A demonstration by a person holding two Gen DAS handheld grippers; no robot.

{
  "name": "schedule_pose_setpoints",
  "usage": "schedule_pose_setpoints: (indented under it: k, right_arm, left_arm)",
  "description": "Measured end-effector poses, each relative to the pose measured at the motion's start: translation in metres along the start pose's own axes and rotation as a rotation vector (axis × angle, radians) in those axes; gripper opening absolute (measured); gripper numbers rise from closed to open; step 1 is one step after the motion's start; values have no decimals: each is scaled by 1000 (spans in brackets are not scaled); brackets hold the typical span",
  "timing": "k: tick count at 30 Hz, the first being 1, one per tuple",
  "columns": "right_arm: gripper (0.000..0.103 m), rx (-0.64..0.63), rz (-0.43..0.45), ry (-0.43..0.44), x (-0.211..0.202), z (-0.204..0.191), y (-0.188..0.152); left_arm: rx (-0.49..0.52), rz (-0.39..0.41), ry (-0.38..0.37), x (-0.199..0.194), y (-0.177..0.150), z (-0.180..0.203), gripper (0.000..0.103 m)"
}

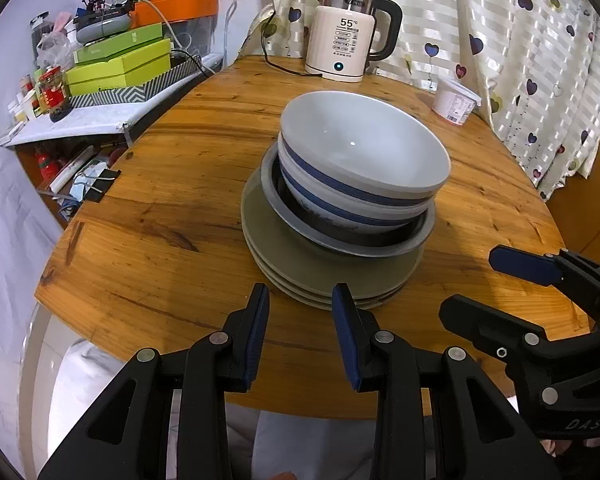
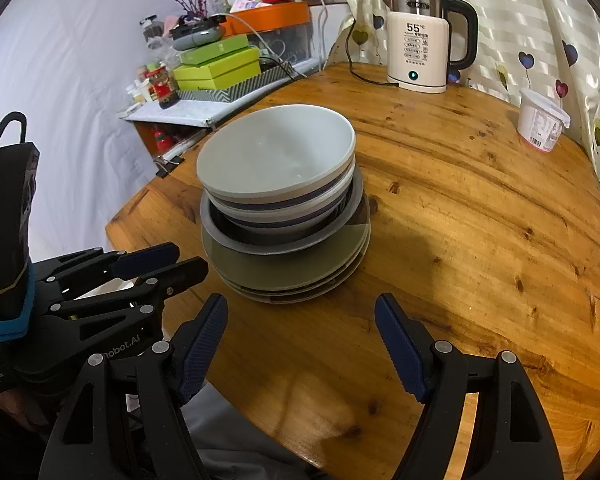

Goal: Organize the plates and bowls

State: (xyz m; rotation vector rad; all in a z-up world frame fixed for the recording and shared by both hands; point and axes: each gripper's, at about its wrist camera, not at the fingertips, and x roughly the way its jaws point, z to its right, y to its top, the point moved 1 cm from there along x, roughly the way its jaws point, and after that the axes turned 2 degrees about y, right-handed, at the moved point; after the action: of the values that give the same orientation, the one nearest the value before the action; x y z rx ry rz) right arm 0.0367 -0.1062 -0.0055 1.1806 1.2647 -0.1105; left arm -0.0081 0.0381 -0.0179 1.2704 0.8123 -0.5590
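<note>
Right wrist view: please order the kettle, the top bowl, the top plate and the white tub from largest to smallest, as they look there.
1. top plate and top bowl: about equally wide, so I do not rank them
2. kettle, though it stands farther away
3. white tub

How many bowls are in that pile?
3: the top white bowl, a blue-striped bowl nested under it, and a gray bowl beneath, on the plates. More could hide inside.
</note>
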Motion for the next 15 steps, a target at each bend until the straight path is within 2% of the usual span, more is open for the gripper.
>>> schedule_pose_setpoints:
  k: [15]
  right_arm:
    - [77, 0, 0, -1, 0, 1, -1]
  left_arm:
    - [9, -8, 13, 0, 2, 1, 34]
